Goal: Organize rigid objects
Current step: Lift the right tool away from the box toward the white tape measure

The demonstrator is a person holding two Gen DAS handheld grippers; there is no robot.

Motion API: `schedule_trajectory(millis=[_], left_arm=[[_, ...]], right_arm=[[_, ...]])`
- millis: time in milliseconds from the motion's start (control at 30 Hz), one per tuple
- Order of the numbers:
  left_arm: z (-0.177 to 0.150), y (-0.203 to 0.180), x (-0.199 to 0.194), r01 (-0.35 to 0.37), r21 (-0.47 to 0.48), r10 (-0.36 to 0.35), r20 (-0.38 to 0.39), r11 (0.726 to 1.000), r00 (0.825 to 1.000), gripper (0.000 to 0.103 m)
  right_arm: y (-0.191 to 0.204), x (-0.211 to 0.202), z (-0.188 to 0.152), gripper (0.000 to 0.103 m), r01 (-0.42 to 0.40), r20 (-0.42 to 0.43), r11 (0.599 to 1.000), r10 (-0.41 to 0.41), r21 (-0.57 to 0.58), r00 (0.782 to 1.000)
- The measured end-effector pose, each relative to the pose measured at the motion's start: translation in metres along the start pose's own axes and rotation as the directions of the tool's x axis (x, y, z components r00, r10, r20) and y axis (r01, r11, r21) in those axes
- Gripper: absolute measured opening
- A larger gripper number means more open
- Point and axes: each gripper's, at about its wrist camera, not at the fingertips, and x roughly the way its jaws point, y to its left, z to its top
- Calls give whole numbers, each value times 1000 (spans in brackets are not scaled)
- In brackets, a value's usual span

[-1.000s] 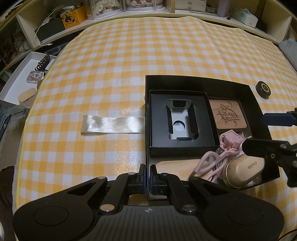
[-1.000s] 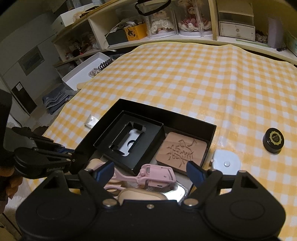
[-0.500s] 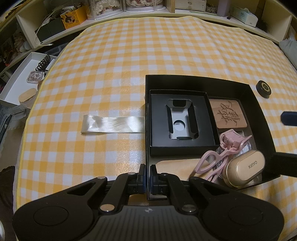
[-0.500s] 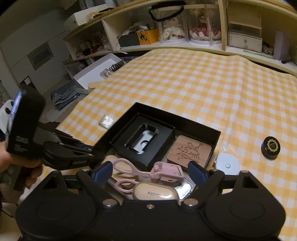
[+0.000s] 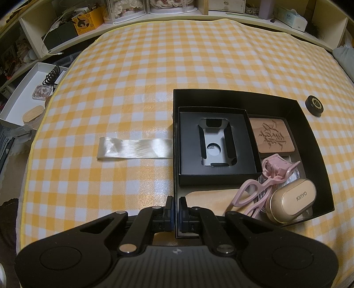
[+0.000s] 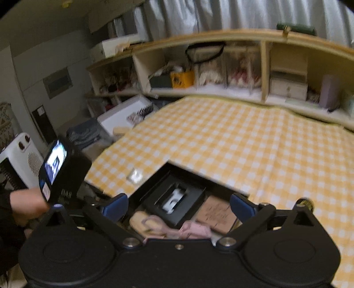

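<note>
A black box (image 5: 314, 141) sits on the yellow checked cloth. In it lie a smaller black insert box (image 5: 215, 144), a brown carved tile (image 5: 272, 138), a pink eyelash curler (image 5: 263, 183), a gold KINYO case (image 5: 292, 200) and a pale wooden piece (image 5: 210, 196). My left gripper (image 5: 176, 205) is shut on the box's near left wall. My right gripper (image 6: 178, 205) is open and empty, raised above the box (image 6: 190, 175), which shows blurred below it with the curler (image 6: 194, 229) and tile (image 6: 215, 213).
A small black round tin (image 5: 313, 105) lies on the cloth right of the box. A white ribbon (image 5: 135, 151) runs out from the box's left side. A white tray (image 5: 24, 104) sits off the table's left edge. Shelves (image 5: 177, 8) line the far side.
My right gripper has let go of the gold case and pulled up and back, leaving the left wrist view. The case now rests in the box. The left gripper has not moved.
</note>
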Motion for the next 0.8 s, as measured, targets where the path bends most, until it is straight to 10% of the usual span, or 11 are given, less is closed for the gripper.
schedule_trajectory(millis=[333, 800], left_arm=[[-1, 0, 1, -1, 2, 1, 0, 1000, 1000, 4], [-3, 1, 2, 0, 2, 0, -5, 1000, 1000, 4]], right_arm=[[-63, -24, 10, 103, 192, 154, 970, -215, 152, 964], [-139, 36, -46, 103, 391, 100, 877, -431, 280, 897]])
